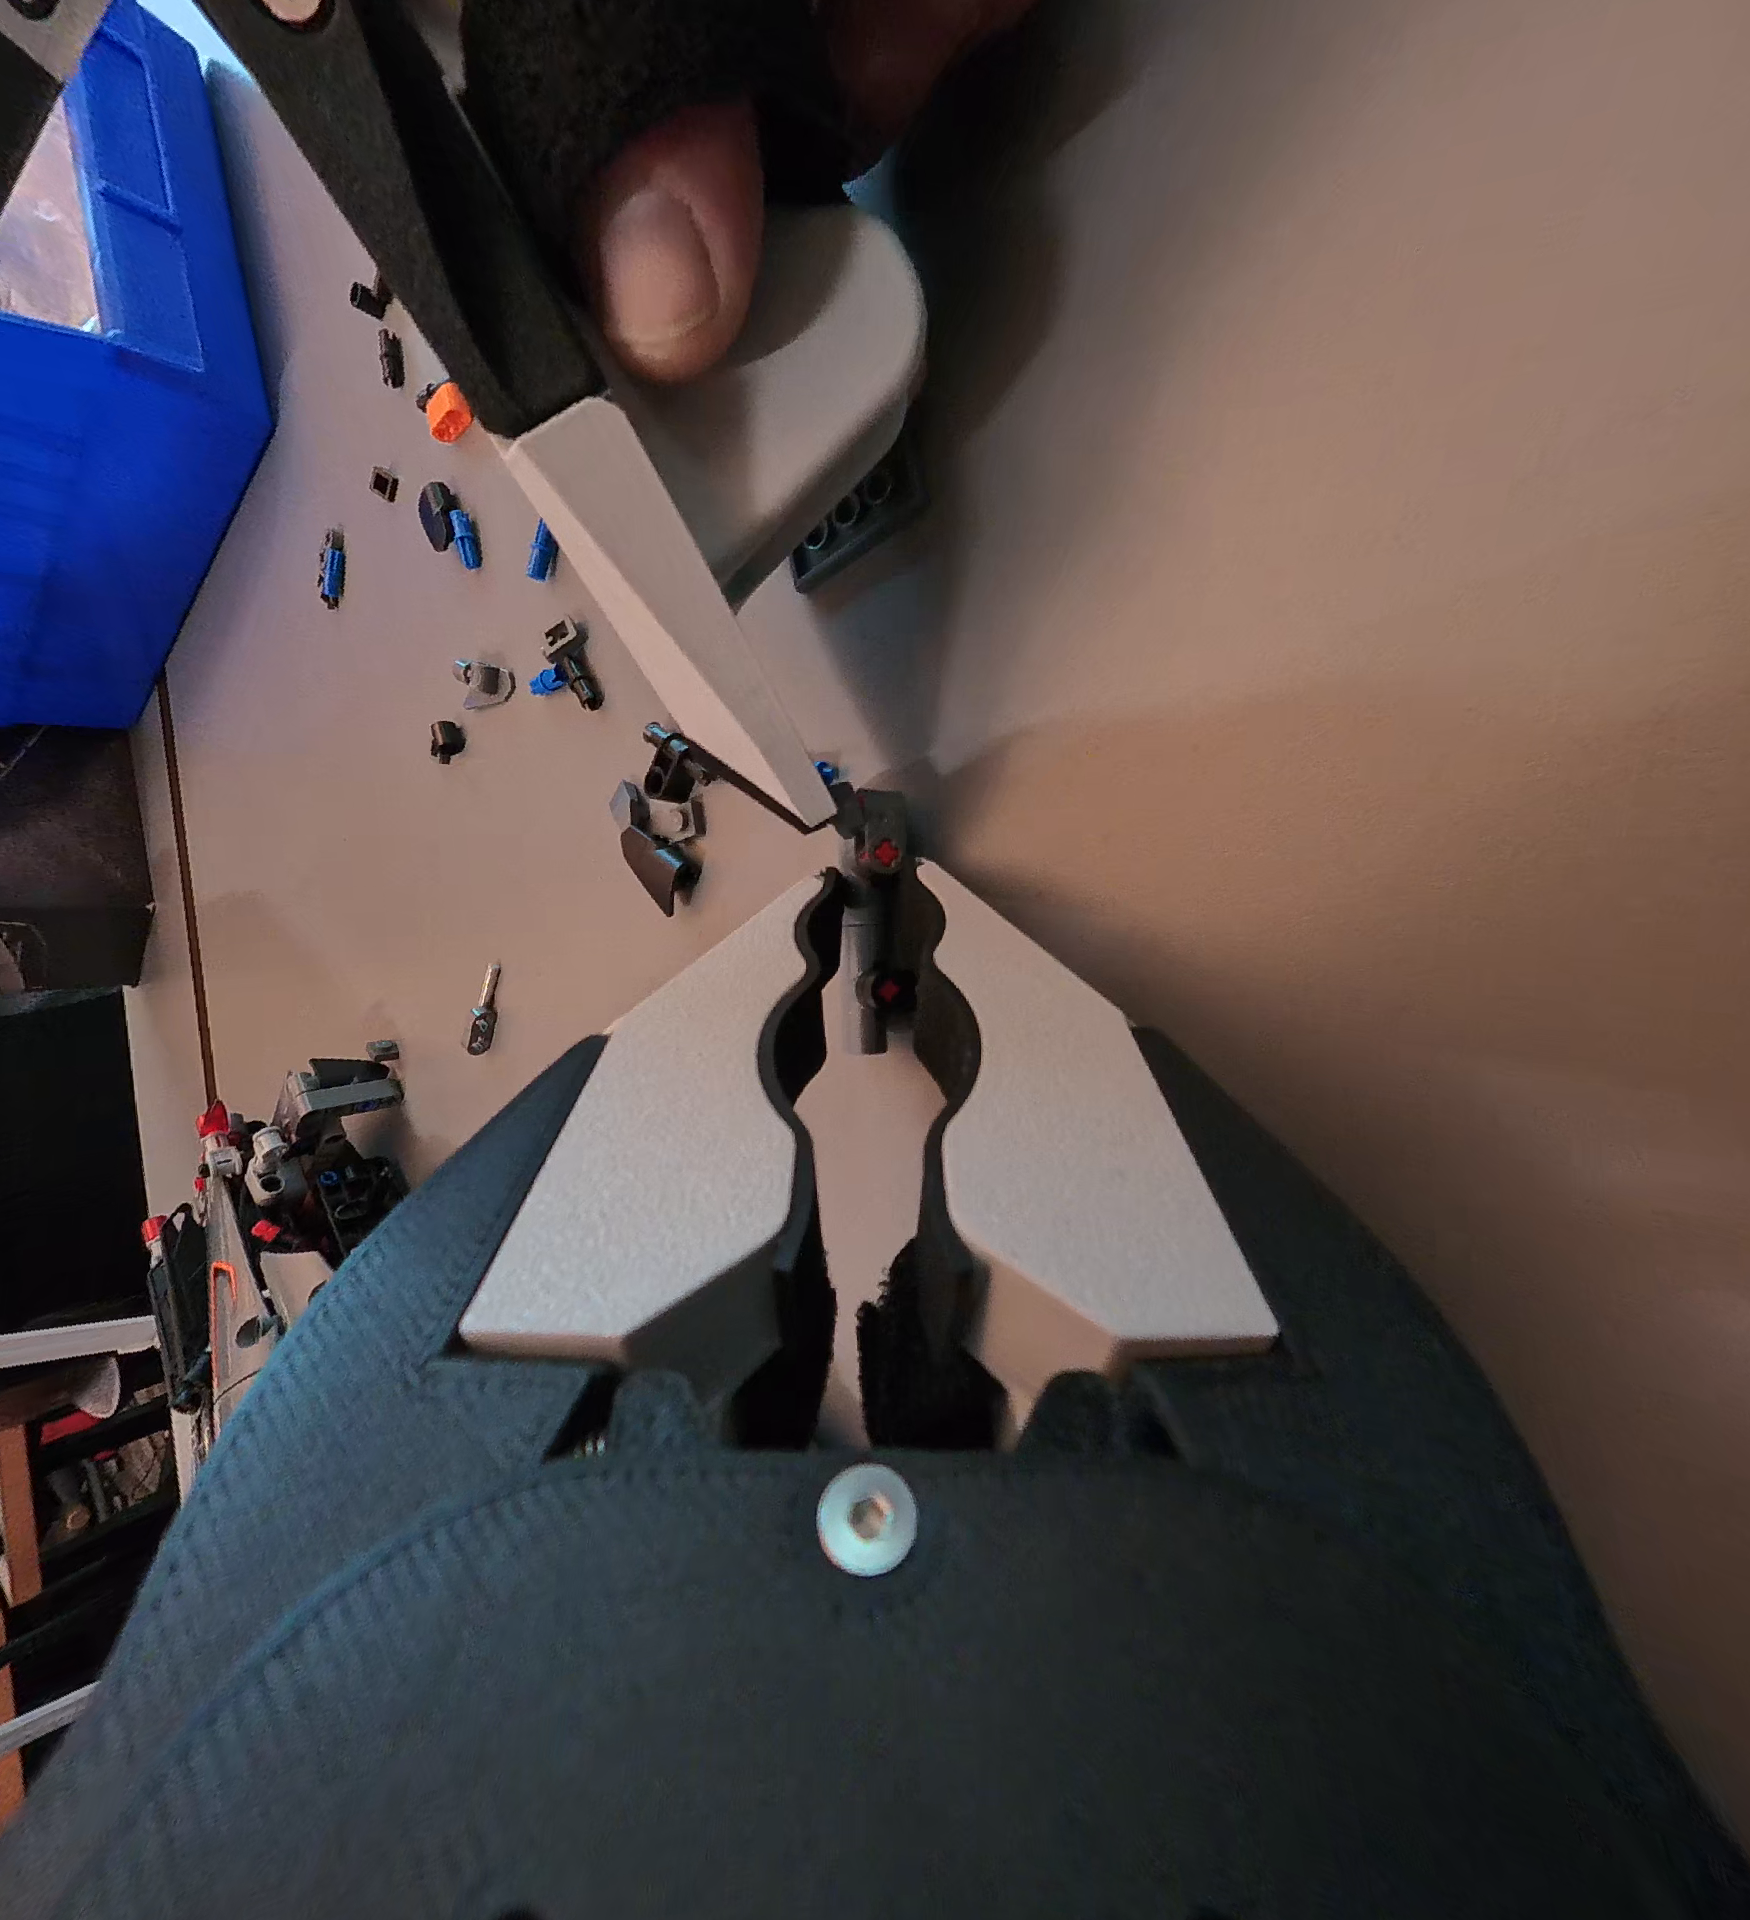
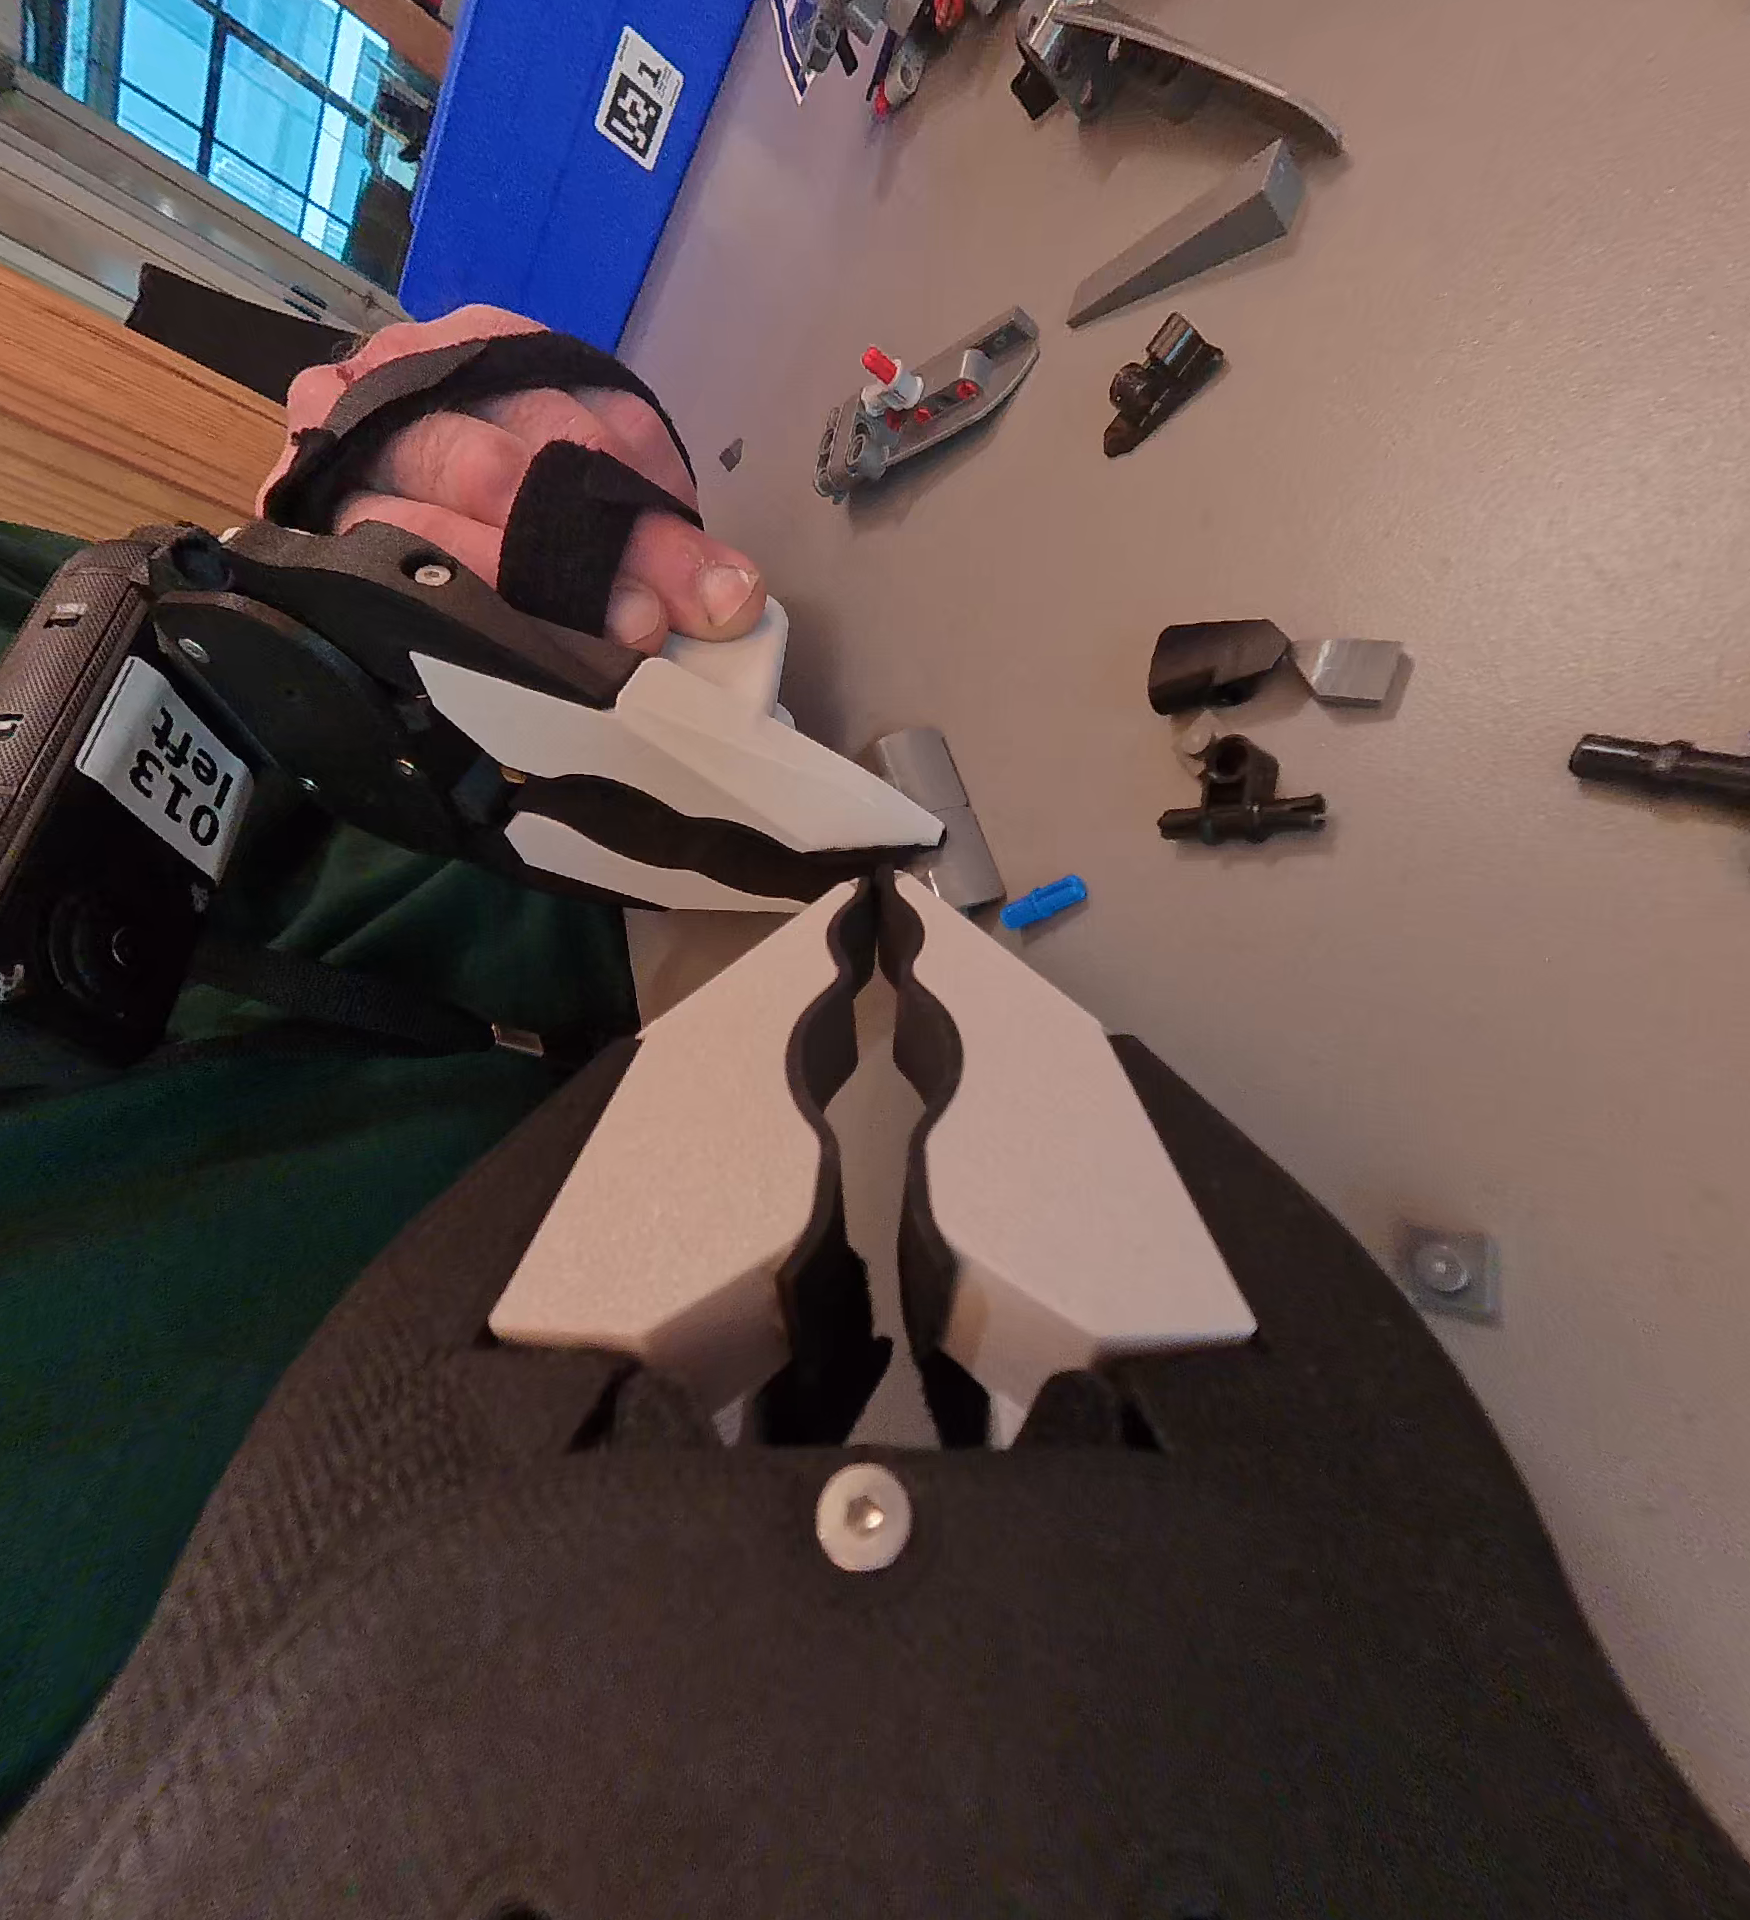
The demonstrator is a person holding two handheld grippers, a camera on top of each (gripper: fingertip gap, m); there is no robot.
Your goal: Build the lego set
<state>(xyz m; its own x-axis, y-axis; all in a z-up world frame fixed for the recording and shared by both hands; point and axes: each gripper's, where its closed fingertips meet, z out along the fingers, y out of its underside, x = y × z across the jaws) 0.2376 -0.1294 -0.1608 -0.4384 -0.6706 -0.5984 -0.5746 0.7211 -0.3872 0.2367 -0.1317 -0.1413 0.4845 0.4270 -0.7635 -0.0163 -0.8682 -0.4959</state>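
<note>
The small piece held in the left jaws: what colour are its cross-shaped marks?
Red, on a grey piece; the left wrist view shows them best.

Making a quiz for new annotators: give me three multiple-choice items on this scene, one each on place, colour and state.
1. In the left wrist view, the blue bin sits: A upper left; B lower right; C centre.
2. Cross marks on the grey lego piece are: A blue; B red; C orange.
3. The left gripper is: A open, empty; B shut on the grey lego piece; C out of view.
A: the bin fills that corner. B: two red crosses show. B: its jaws pinch the piece.
</note>
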